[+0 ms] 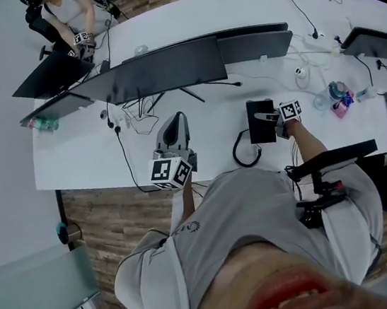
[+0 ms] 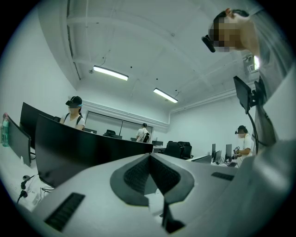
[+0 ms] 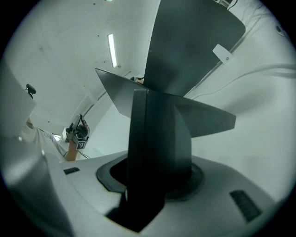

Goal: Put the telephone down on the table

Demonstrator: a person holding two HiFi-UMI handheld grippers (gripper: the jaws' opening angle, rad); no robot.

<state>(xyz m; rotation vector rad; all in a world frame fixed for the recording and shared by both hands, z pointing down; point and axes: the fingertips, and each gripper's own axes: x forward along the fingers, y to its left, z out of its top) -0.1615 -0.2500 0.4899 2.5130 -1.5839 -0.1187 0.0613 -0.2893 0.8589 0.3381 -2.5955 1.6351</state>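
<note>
1. A black, slab-shaped plastic telephone (image 1: 260, 128) is seen near the front edge of the long white counter (image 1: 80, 159), towards its right half.
2. The telephone is gripped at its right side by the right tongs (image 1: 269, 116). In the right gripper view its dark body (image 3: 157, 134) is clamped between the jaws of the right tongs (image 3: 159, 185), which are kept partly apart by it.
3. Whether the telephone rests on the counter or is held just above it cannot be told.
4. A black coiled cord (image 1: 241, 156) is looped from the telephone towards the front edge of the counter.
5. The left tongs (image 1: 176, 125) are held over the front edge, well to the left of the telephone. In the left gripper view the jaws of the left tongs (image 2: 150, 159) are closed together at the tips, with nothing held.
6. Wide dark monitors (image 1: 160, 69) are lined along the middle of the counter, behind the telephone.
</note>
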